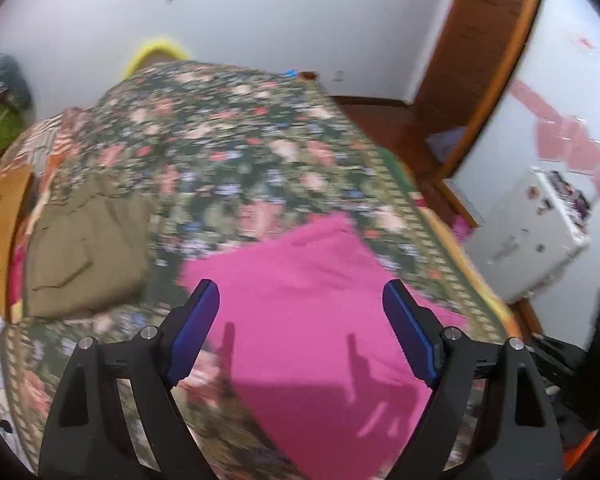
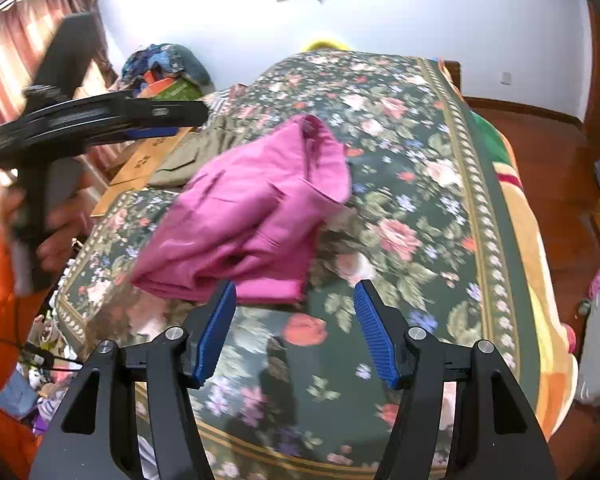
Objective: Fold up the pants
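Pink pants [image 1: 308, 312] lie folded on the floral bedspread [image 1: 228, 152]. In the right wrist view the pink pants [image 2: 252, 208] form a bundled stack near the bed's front left corner. My left gripper [image 1: 300, 296] is open and empty, hovering above the pink pants. My right gripper [image 2: 296, 296] is open and empty, just in front of the stack's near edge. The left gripper also shows in the right wrist view [image 2: 100, 116], held in a hand at the left, above the bed's edge.
Folded olive-green pants [image 1: 88, 248] lie on the bed to the left, also seen in the right wrist view [image 2: 192, 152]. A cardboard box [image 1: 0, 224] sits beside the bed. A white cabinet [image 1: 532, 236] and wooden floor [image 2: 540, 152] are to the right.
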Tool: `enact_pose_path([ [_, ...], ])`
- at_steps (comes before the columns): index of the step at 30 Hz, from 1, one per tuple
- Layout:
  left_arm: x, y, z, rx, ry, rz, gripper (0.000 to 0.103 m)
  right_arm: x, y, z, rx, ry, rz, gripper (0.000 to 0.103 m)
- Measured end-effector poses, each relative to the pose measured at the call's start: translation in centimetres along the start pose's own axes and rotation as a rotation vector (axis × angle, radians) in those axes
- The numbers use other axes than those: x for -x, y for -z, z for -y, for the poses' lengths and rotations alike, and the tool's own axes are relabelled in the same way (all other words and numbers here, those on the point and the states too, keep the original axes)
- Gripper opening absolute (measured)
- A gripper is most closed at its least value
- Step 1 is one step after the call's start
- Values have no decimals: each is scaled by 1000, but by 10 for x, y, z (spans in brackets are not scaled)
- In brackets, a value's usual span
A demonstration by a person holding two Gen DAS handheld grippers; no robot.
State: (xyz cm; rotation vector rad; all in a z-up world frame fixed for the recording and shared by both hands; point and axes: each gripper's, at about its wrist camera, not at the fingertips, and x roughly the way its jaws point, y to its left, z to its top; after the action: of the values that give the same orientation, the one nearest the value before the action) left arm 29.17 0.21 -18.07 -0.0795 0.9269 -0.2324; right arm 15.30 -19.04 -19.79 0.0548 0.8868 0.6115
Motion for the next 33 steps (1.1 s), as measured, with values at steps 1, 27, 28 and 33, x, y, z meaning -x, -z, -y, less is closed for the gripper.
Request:
enact_pose_path([
  [1,-9,-4,-10,0,-28,-12,84,-2,-2,-4,6,-7,3,59],
  [27,-88,27,-85,-57,-136,-178,72,-66,-14,15,46,22,-140,63],
  [28,-81,34,-83,-60,-125,-175,72,-66,-16,20,44,48,-137,63],
  [33,-59,57,-68,-71,-80,-180,71,-59,-18,47,9,146,-127,63],
])
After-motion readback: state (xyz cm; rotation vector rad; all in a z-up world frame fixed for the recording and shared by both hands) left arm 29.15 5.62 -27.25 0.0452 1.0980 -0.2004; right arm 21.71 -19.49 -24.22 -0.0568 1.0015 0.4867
